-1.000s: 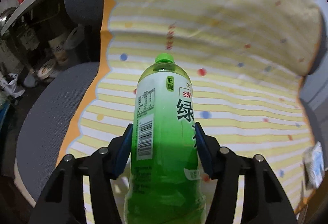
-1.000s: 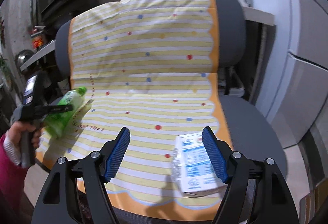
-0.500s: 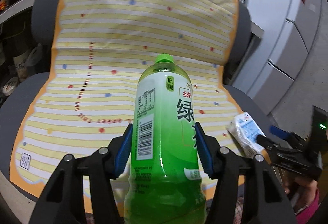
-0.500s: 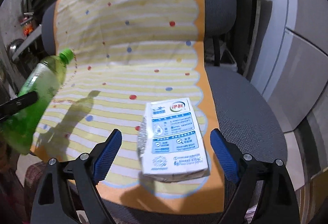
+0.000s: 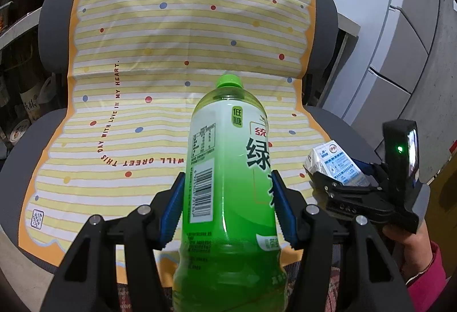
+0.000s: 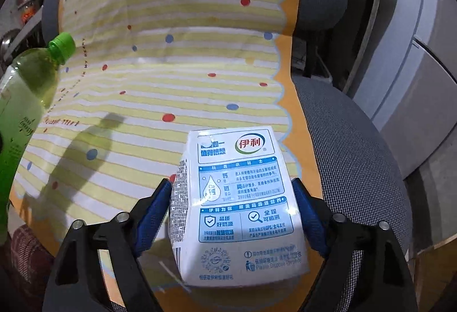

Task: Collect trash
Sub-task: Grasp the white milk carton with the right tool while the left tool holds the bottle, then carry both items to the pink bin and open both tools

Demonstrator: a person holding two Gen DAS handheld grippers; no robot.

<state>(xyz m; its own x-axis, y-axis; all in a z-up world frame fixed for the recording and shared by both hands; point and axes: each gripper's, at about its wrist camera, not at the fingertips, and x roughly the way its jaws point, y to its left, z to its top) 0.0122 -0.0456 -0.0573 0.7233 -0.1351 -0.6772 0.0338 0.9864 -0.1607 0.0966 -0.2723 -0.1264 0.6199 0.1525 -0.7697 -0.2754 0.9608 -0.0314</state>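
In the left wrist view, the left gripper [image 5: 227, 206] is pinching the green bottle [image 5: 228, 192] up in front of the chair [image 5: 42, 140]. In the right wrist view, the right gripper [image 6: 231, 212] is squeezing the milk carton [image 6: 237, 206] by its sides, low over the chair's striped cover [image 6: 171, 77]. It is best squeezing gently and lifting straight up, since the carton looks soft.

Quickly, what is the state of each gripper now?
Left gripper: closed on the green bottle.
Right gripper: closed around the milk carton.
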